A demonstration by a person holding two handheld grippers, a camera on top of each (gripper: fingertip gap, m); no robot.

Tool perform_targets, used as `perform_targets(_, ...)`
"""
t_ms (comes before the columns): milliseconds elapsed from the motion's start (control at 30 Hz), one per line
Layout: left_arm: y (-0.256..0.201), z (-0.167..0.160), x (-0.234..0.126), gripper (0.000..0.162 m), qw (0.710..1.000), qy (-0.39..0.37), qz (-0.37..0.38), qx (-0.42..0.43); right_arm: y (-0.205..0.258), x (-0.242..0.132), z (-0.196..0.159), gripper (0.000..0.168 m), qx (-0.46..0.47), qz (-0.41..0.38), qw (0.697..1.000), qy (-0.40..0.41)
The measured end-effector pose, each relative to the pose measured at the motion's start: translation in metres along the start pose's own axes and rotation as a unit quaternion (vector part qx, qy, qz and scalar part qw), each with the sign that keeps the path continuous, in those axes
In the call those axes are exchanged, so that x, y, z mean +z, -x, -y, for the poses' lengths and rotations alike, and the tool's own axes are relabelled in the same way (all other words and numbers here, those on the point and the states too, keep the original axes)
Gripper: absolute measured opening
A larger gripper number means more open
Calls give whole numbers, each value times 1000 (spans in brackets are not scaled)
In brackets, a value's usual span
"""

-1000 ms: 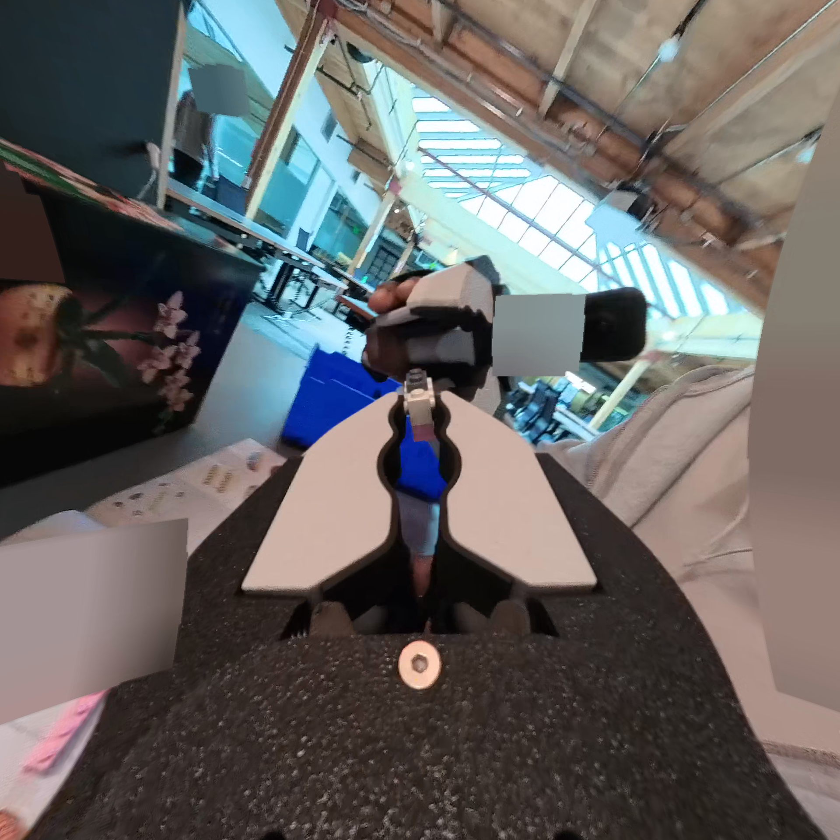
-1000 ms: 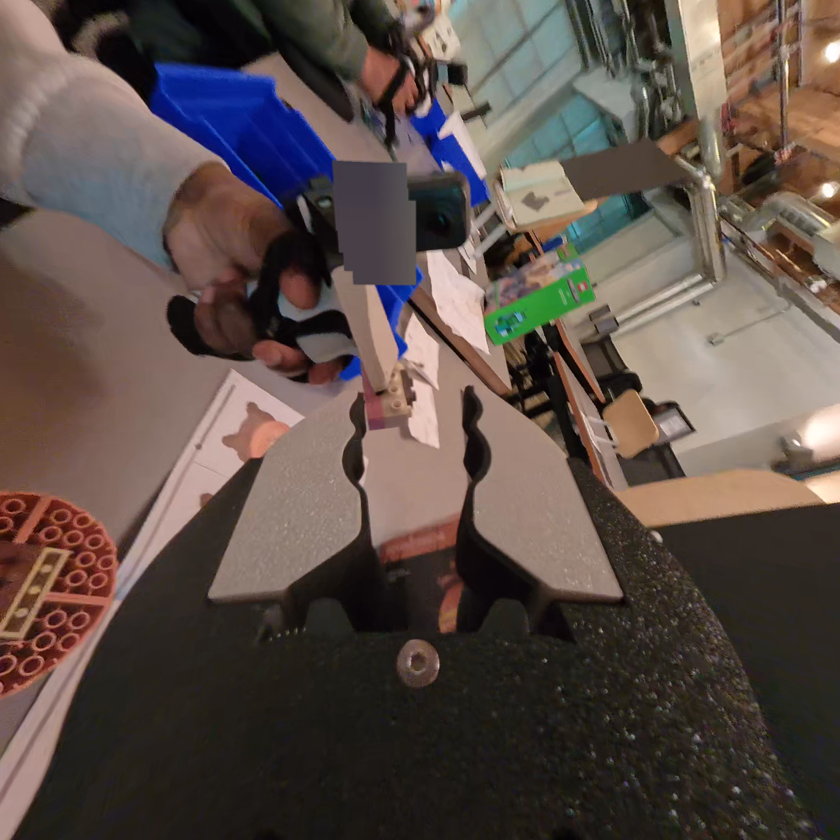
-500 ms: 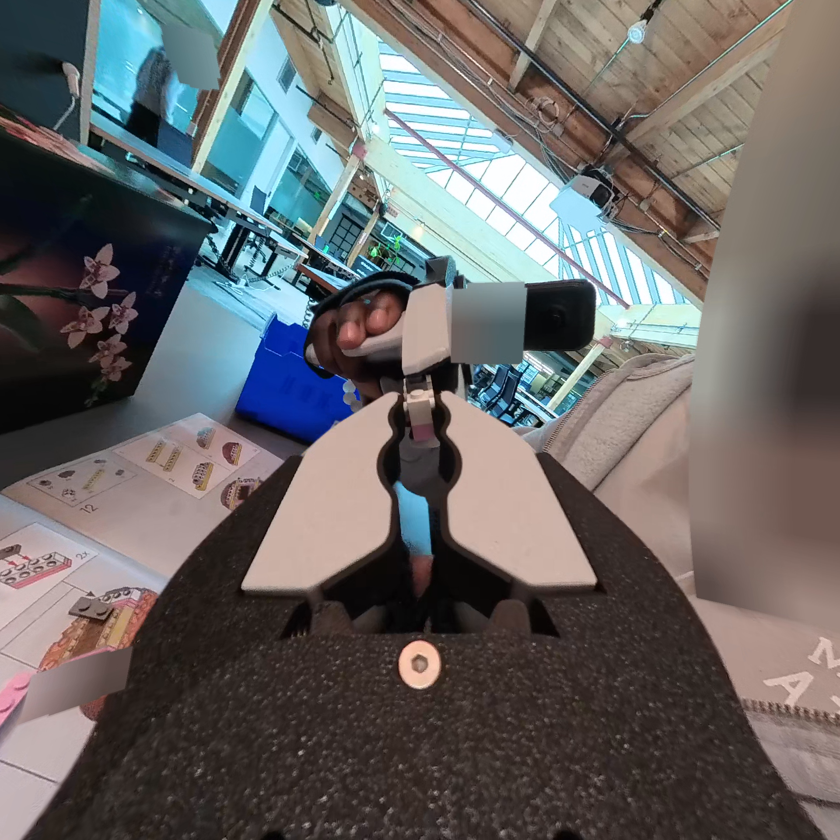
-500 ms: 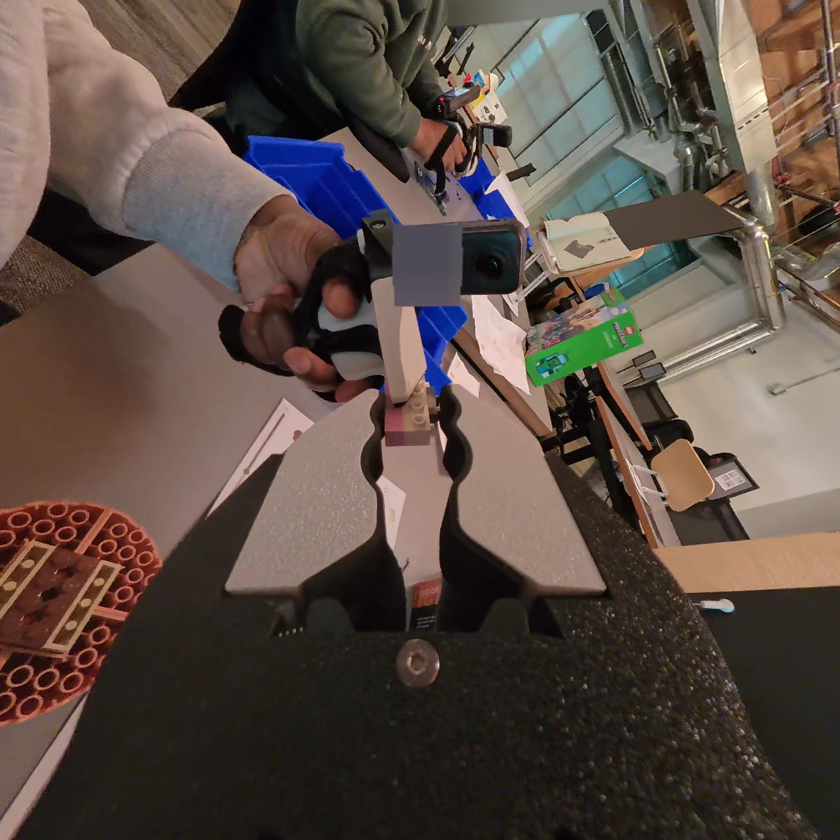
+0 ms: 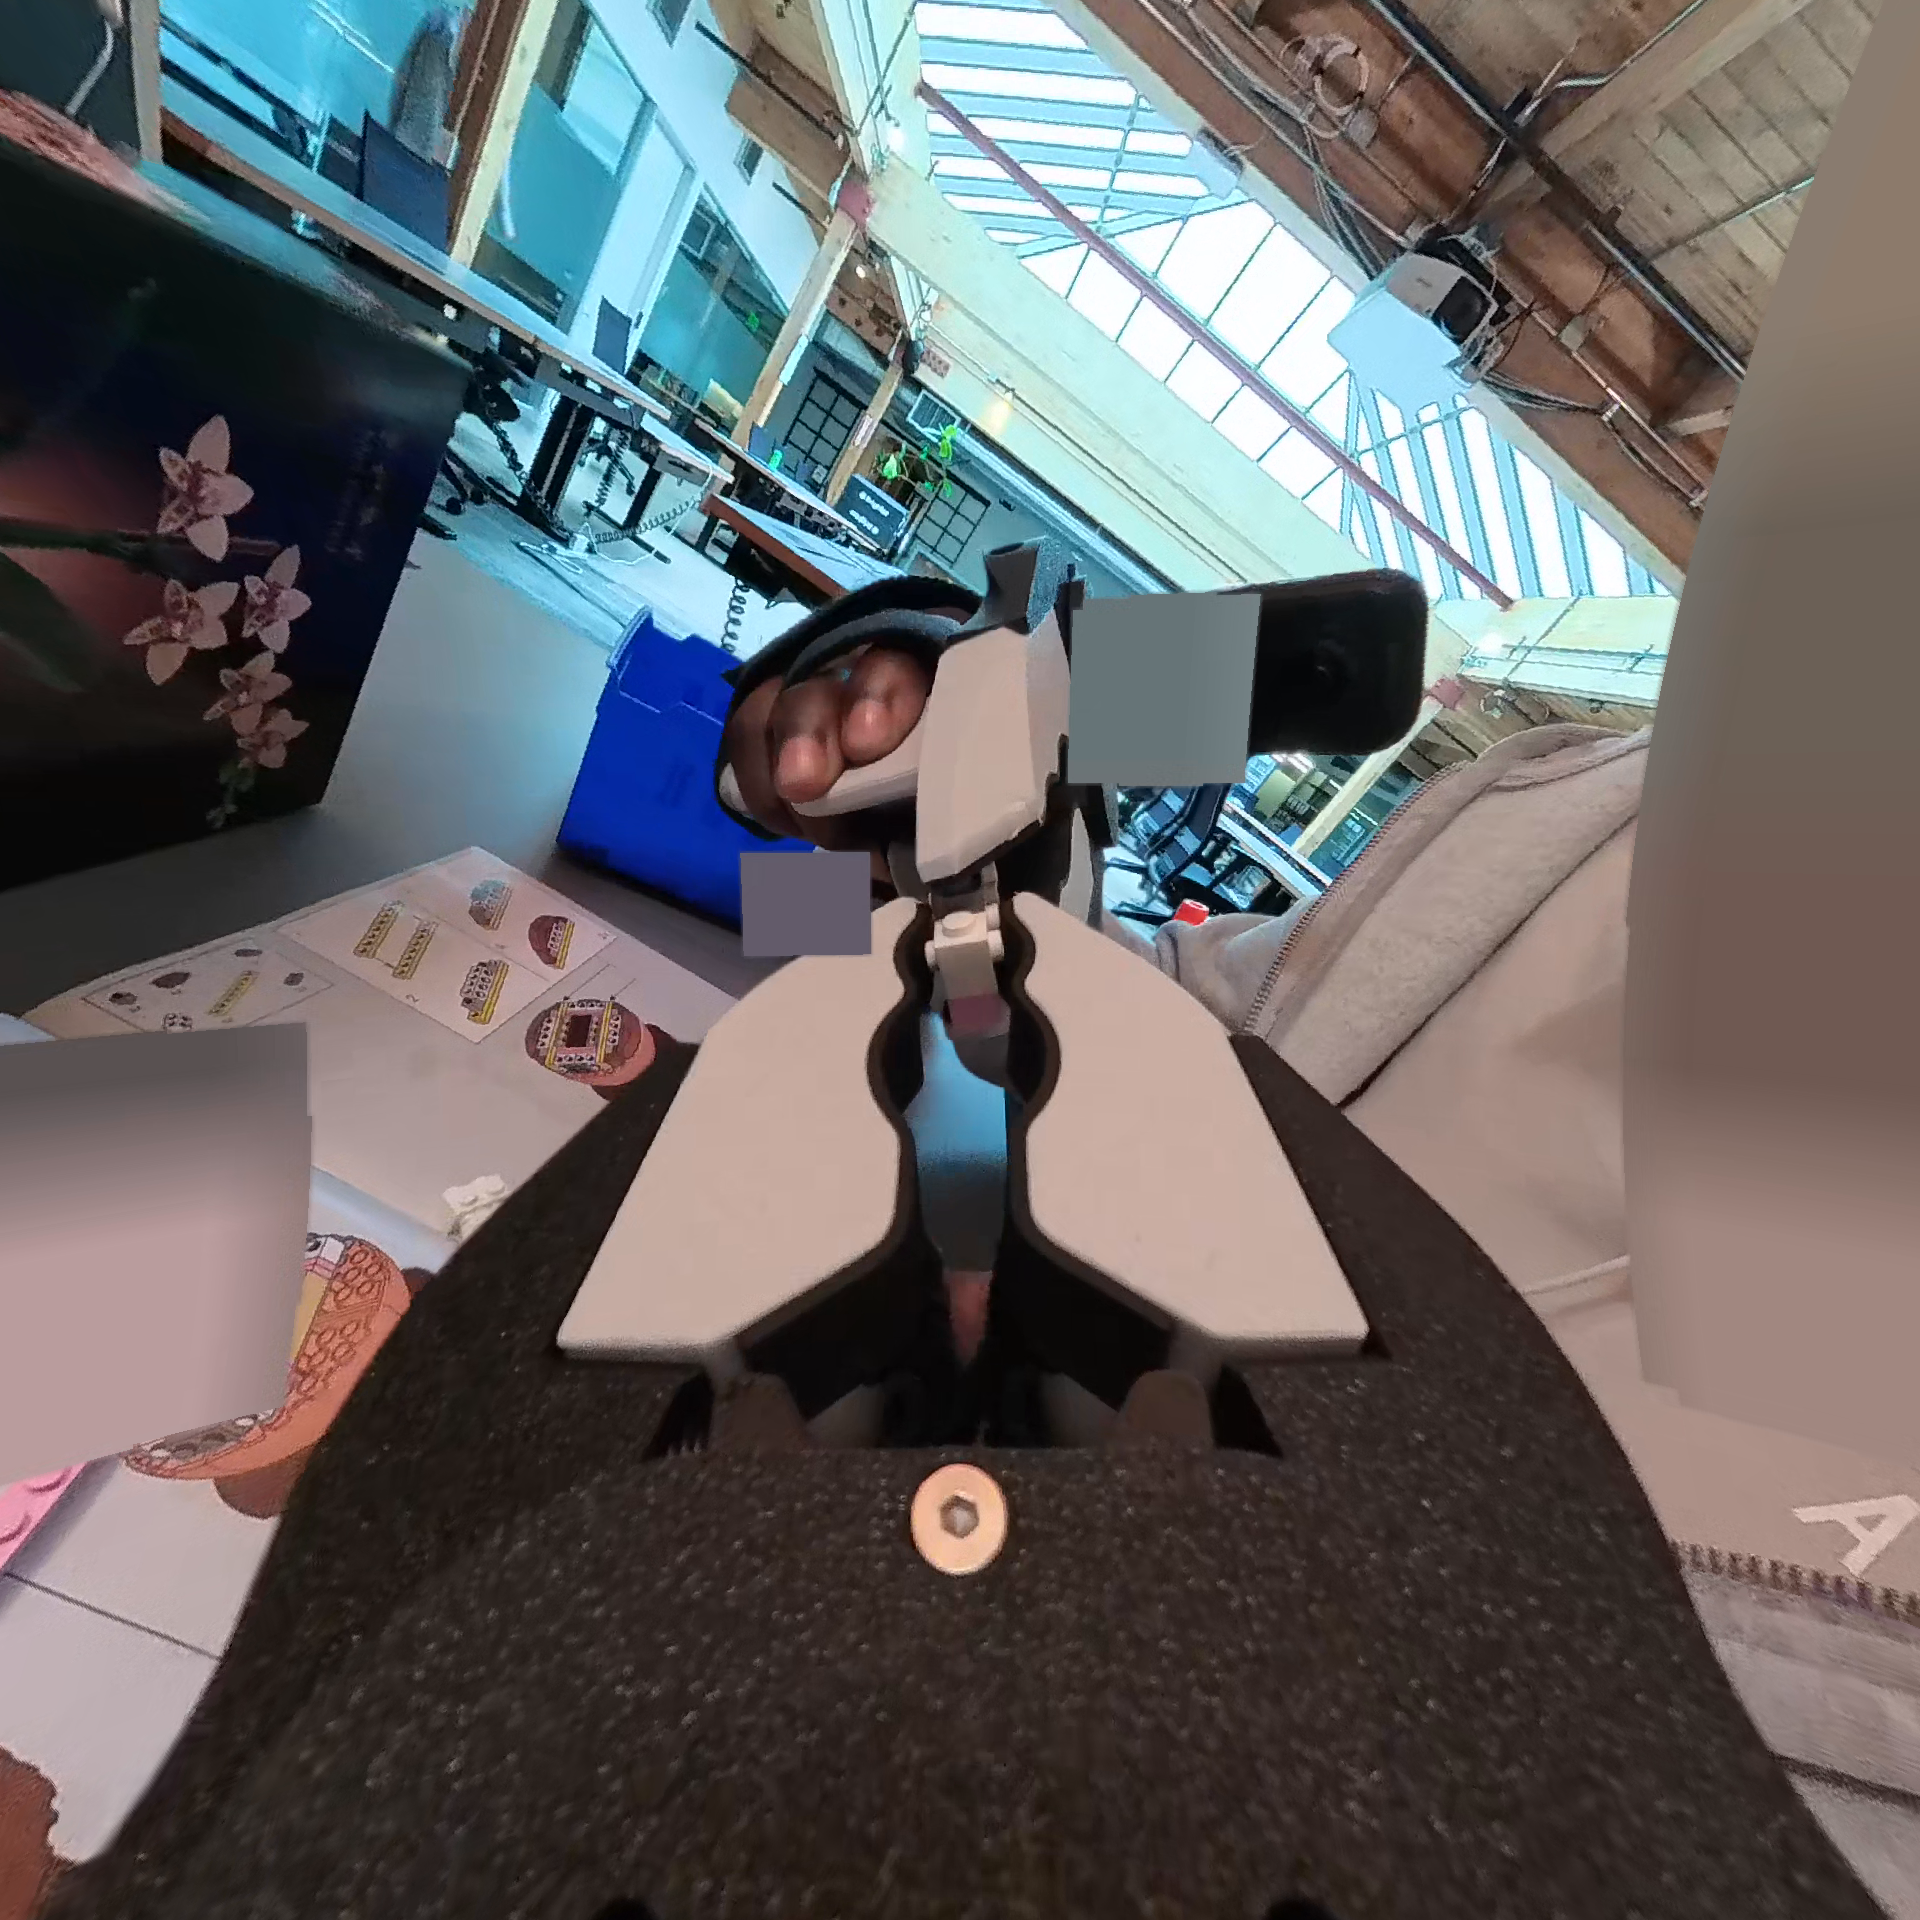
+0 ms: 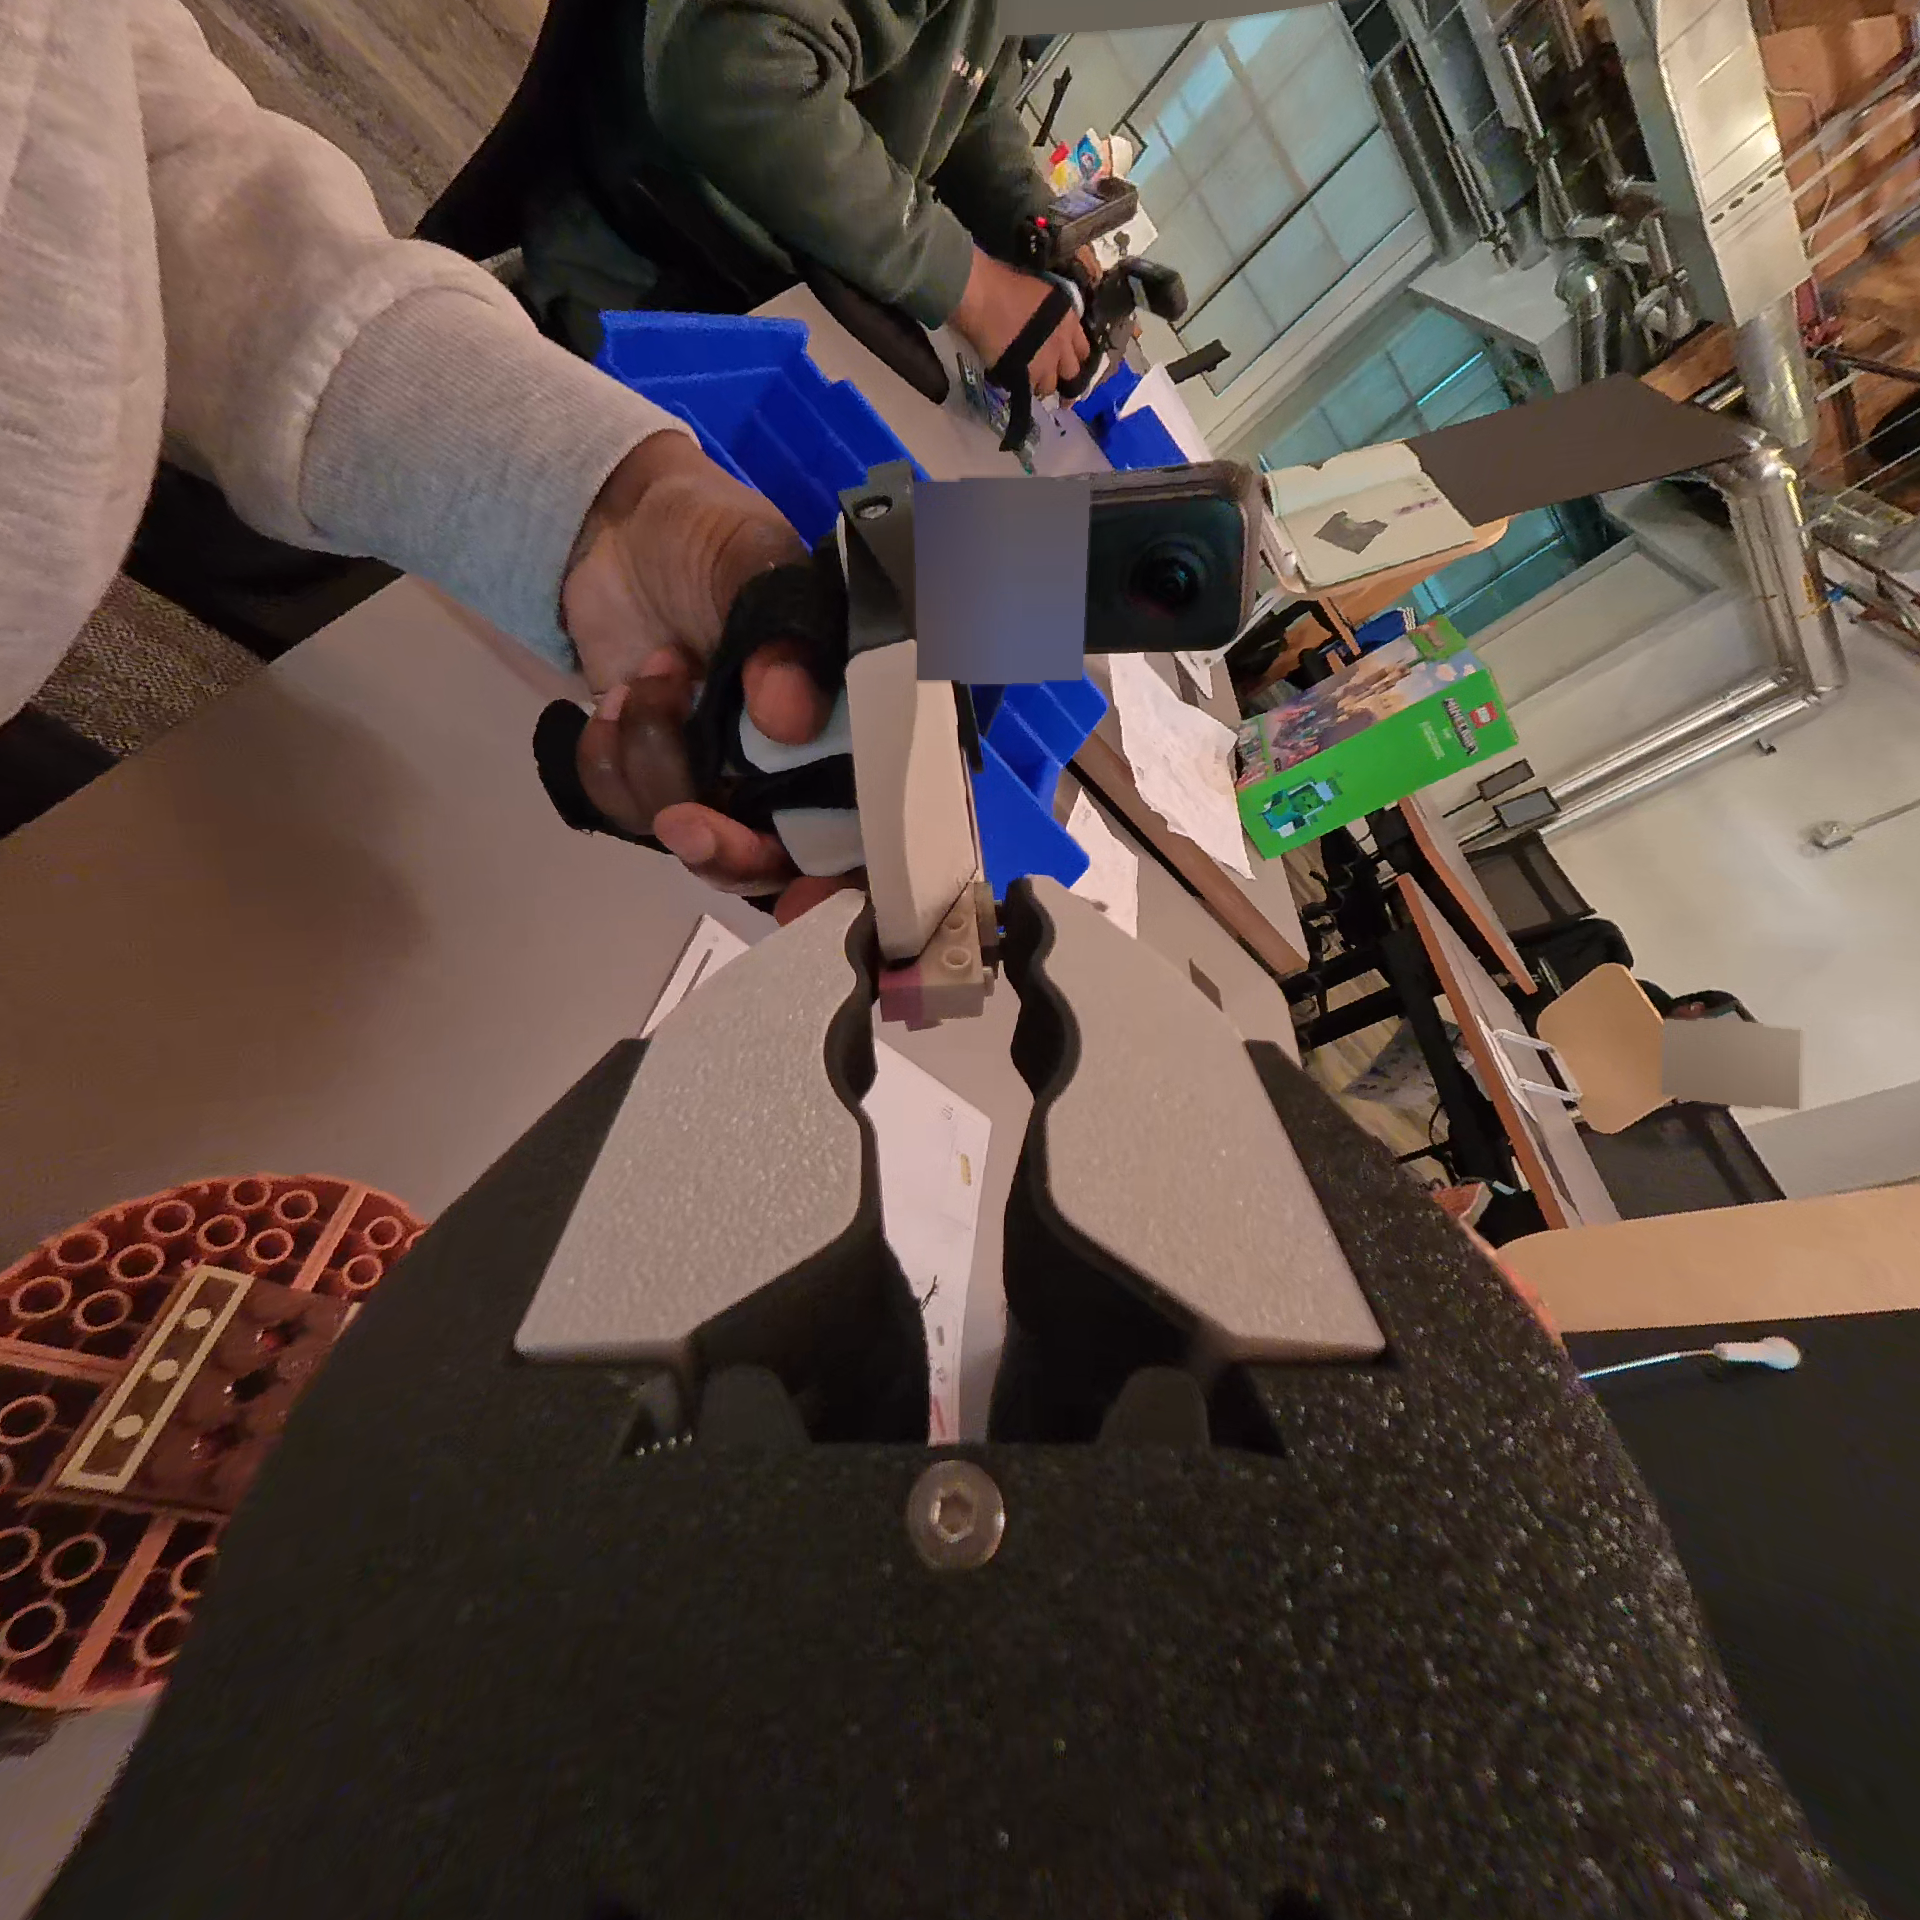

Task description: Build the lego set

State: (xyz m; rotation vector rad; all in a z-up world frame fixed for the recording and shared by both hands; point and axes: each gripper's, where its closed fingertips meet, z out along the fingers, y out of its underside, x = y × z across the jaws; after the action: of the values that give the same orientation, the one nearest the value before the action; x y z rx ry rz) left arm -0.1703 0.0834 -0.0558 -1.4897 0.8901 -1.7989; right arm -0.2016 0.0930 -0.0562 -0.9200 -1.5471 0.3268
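Observation:
A small stack of a light grey brick on a pink piece (image 5: 966, 961) is held up in the air between both grippers. My left gripper (image 5: 964, 971) is shut on it at its fingertips. In the right wrist view the stack (image 6: 940, 977) sits between the tips of my right gripper (image 6: 935, 951), whose jaws stand close against both its sides. The left gripper's finger (image 6: 914, 810) comes down onto the stack from above. A round brown studded plate with a tan strip (image 6: 125, 1403) lies on the table at lower left.
An open instruction booklet (image 5: 416, 966) lies on the grey table, with a small white brick (image 5: 473, 1195) on it. A dark box with flowers (image 5: 187, 582) and a blue bin (image 5: 665, 769) stand behind. Another person (image 6: 831, 156) works at the far table, near a green box (image 6: 1371, 748). My two grippers' fingertips are within a few centimetres of each other.
The right gripper has come in around the stack and its jaws have narrowed from wide open to close on it. Both grippers have tilted and dropped a little nearer the table.

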Motion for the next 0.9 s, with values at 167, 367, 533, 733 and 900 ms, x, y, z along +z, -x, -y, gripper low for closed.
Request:
perform_targets(167, 5, -4, 2, 10, 1000, 4, 2, -6, 3, -1, -7, 22, 11, -1, 1000, 8)
perform_targets(367, 10, -6, 3, 11, 1000, 3, 5, -1, 3, -1, -12, 22, 18, -9, 1000, 10)
perform_targets(533, 16, -15, 4, 21, 999, 34, 28, 25, 13, 6, -17, 22, 29, -8, 999, 18)
perform_targets(733, 15, -15, 2, 12, 1000, 18, 14, 13, 12, 6, -17, 22, 48, -26, 999, 5)
perform_targets(900, 19, -17, 1, 11, 999, 21, 25, 22, 14, 6, -21, 22, 49, -26, 998, 10)
